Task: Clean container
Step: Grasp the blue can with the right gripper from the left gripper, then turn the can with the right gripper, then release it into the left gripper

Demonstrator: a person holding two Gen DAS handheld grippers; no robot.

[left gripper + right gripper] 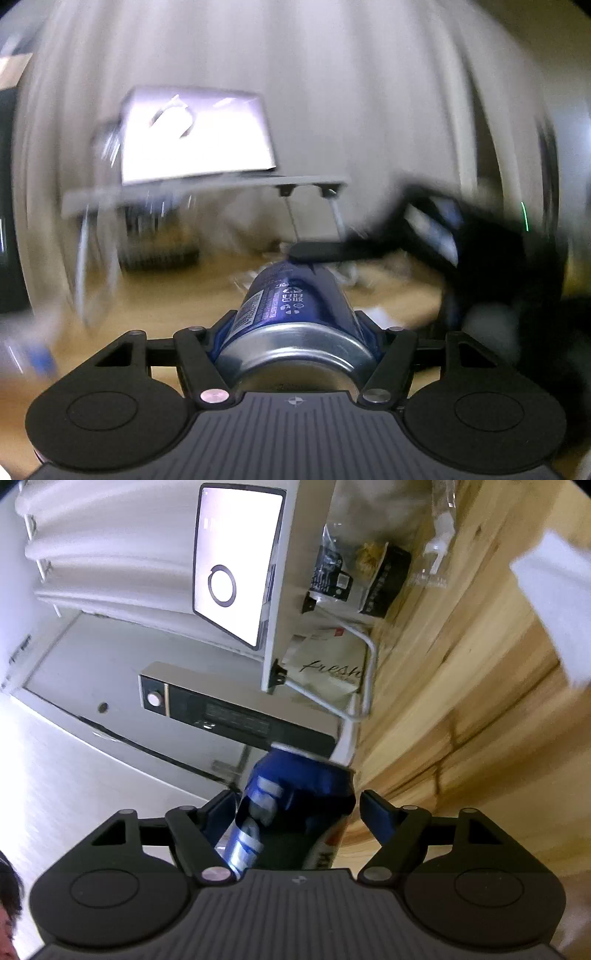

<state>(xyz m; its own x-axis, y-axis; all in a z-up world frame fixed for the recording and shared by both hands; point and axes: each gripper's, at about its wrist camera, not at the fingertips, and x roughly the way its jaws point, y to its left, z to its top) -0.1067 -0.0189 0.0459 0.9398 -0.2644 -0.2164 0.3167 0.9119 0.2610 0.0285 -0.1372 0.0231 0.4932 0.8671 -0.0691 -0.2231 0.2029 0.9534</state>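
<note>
Your left hand-held gripper [295,325] is clamped on the blue can [291,306], fingers tight on both sides of the body, silver bottom rim toward the camera. The can is lifted off the wooden bench [147,295]; the background is smeared, so the left wrist view is unreliable beyond the can.

Right hand-held gripper [297,812]: jaws spread wider than the can [295,805], which sits between them. The near pad looks close to the can wall, and there is a clear gap on the bench side. It grips nothing.

In the left view, a dark finger [325,251] of the right tool sits at the can's far end.

Judgement: you're mid-handover or bracing the can for cleaning, early in the task. No cloth or wipe is visible in either view.

Next: settle the left wrist, then either close the right jaws squarely on the can body or pull away. Don't release the left until the right grip is firm.

The monitor [236,565] on its stand and the snack packets [351,576] are behind; keep clear.
</note>
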